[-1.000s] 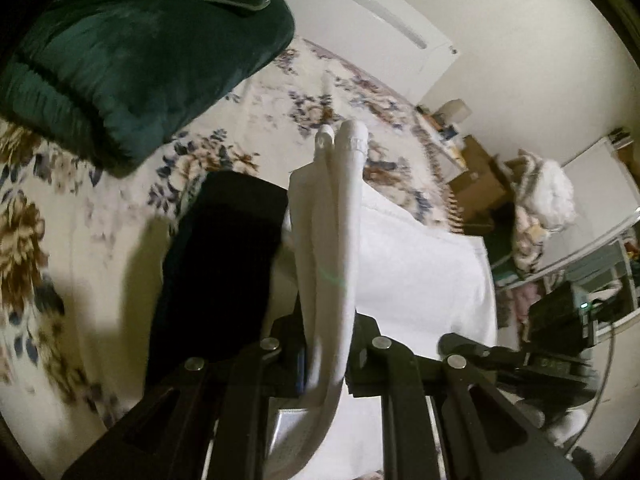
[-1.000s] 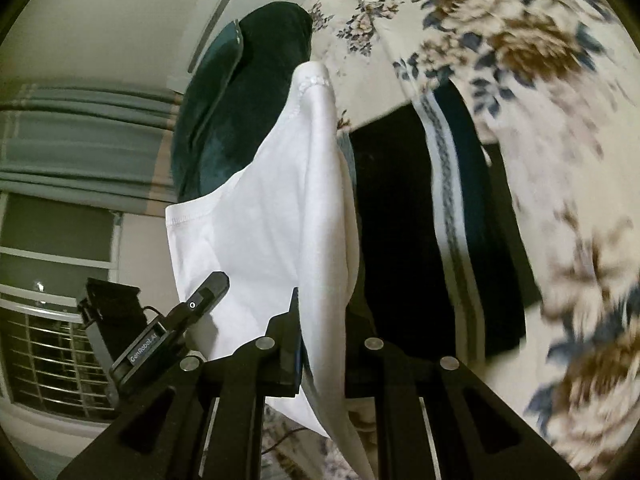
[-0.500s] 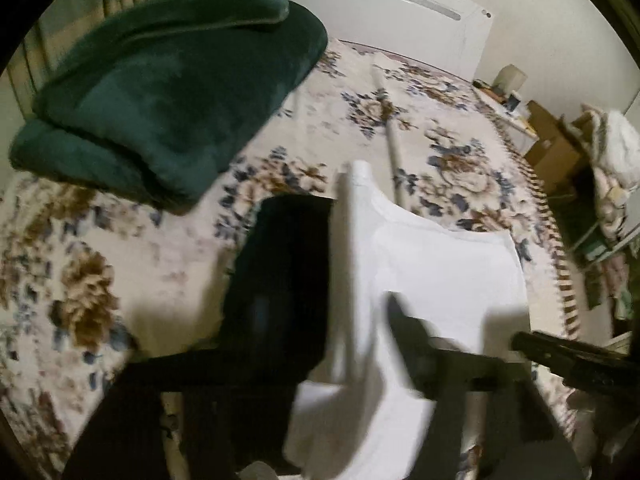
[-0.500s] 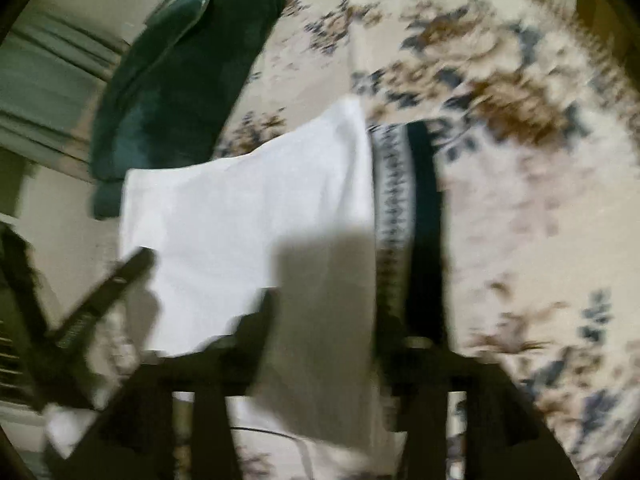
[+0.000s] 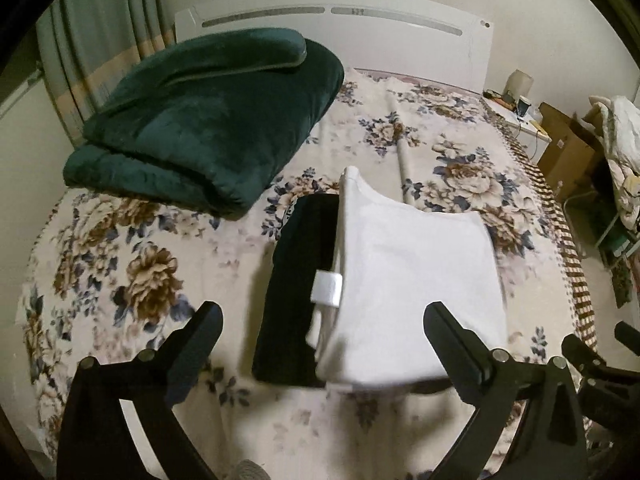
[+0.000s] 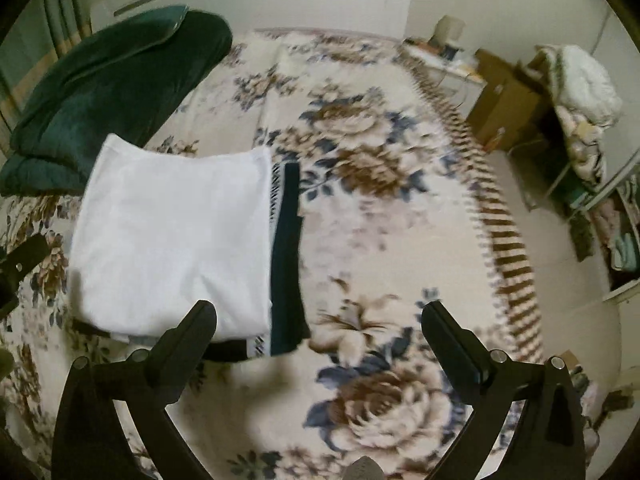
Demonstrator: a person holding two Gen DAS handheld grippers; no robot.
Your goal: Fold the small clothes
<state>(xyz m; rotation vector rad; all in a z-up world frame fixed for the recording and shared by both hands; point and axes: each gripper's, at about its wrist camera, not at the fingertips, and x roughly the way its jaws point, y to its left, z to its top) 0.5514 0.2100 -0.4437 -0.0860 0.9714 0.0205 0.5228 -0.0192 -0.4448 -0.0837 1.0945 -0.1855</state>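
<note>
A folded white garment (image 5: 412, 280) lies on top of a folded dark garment (image 5: 296, 280) on the floral bedspread (image 5: 120, 280). In the right wrist view the white garment (image 6: 172, 236) covers most of the dark garment (image 6: 286, 252), whose patterned band shows at its right edge. My left gripper (image 5: 322, 332) is open and empty, held above the near edge of the pile. My right gripper (image 6: 318, 332) is open and empty, above the bedspread (image 6: 400, 280) just right of the pile.
A folded dark green blanket (image 5: 208, 120) lies at the back left of the bed, near the white headboard (image 5: 332, 24). Curtains (image 5: 100, 40) hang at the left. Cardboard boxes (image 5: 568, 156) and piled laundry (image 6: 580, 92) stand beyond the bed's right edge.
Both grippers were shut on the white garment, holding it up. They have opened and let it go; it now lies flat on the dark garment, and both grippers have drawn back.
</note>
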